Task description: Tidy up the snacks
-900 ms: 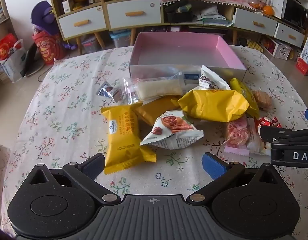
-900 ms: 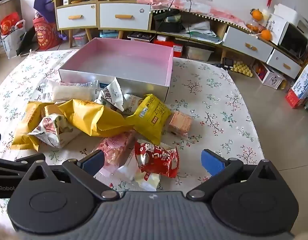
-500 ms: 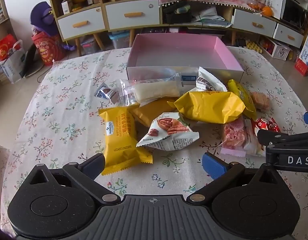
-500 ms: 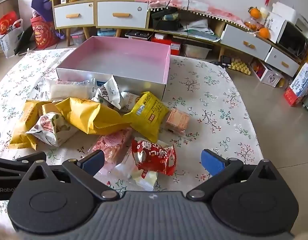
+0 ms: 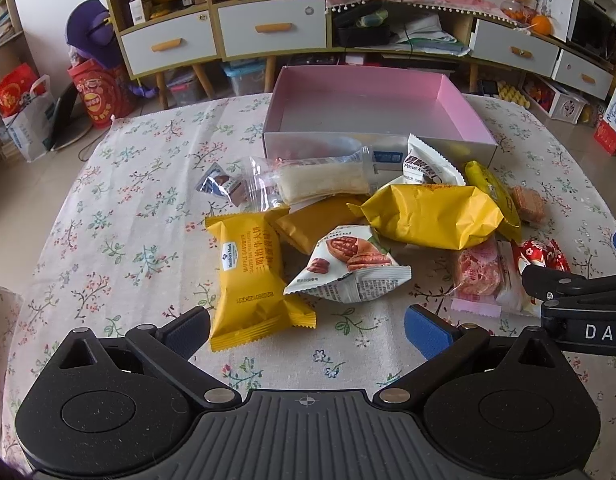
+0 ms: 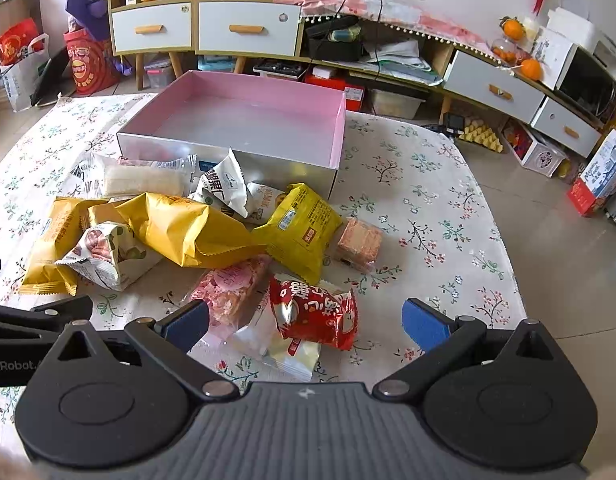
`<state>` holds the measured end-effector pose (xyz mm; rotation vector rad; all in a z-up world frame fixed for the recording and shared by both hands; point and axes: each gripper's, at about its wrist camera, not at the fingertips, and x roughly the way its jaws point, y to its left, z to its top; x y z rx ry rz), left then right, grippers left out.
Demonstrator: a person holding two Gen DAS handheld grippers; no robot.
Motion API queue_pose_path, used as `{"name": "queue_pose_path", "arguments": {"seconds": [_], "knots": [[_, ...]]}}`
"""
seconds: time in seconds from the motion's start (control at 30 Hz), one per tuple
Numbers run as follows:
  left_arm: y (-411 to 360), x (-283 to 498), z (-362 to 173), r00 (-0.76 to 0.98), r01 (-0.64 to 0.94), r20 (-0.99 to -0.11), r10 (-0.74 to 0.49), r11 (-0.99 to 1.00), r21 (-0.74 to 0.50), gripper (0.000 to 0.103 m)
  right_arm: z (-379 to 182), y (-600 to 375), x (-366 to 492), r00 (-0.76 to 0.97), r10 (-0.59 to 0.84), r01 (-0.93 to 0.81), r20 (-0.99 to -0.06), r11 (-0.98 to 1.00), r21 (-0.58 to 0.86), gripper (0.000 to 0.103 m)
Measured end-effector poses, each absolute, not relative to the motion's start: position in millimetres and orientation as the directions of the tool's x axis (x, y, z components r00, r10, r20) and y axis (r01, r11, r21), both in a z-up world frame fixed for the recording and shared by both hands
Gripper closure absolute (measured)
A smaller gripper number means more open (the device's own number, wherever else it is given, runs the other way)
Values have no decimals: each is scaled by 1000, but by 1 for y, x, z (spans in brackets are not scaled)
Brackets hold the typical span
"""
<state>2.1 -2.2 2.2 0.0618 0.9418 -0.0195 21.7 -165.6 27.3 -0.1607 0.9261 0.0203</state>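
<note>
Both the left gripper (image 5: 305, 330) and the right gripper (image 6: 305, 326) are spread wide, holding nothing. The yellow crinkly foil wafer packet (image 5: 249, 276) lies on the bench just before the left one; it is probably light, slippery and crushable, so pinch its flat middle gently.

Home living room: drawer cabinets (image 6: 247, 32), floral tablecloth (image 5: 119, 240).

Table: round top under a white cloth with a small flower print (image 5: 119, 200).
Far side: shallow rectangular cardboard box, pink inside, silver outside (image 5: 466, 108), sitting on the cloth.
Middle: loose heap of wrapped snacks just in front of the box.
Near left: yellow waffle-sandwich packet (image 5: 251, 276) flat on the cloth.
Near right: red foil packet (image 6: 314, 314), pink wafer square (image 6: 360, 240) beside it.
</note>
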Motion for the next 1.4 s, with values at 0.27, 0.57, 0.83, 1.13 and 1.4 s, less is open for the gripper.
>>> {"name": "queue_pose_path", "arguments": {"seconds": [0.27,0.57,0.83,1.13,1.4], "knots": [[1,4,2,588,36,-809,11,999,40,0,26,-167,24,597,-51,-84,-800,989,-126,0],[8,4,3,591,29,-807,9,999,32,0,24,-166,26,590,-50,-74,-806,990,-116,0],[16,2,5,593,24,-805,0,1000,19,0,24,-158,28,587,-55,-83,-808,988,-128,0],[18,2,6,595,27,-804,-3,1000,16,0,26,-154,29,590,-51,-91,-806,987,-129,0],[20,2,6,592,26,-806,-5,1000,13,0,26,-157,29,586,-45,-86,-809,989,-117,0]]}}
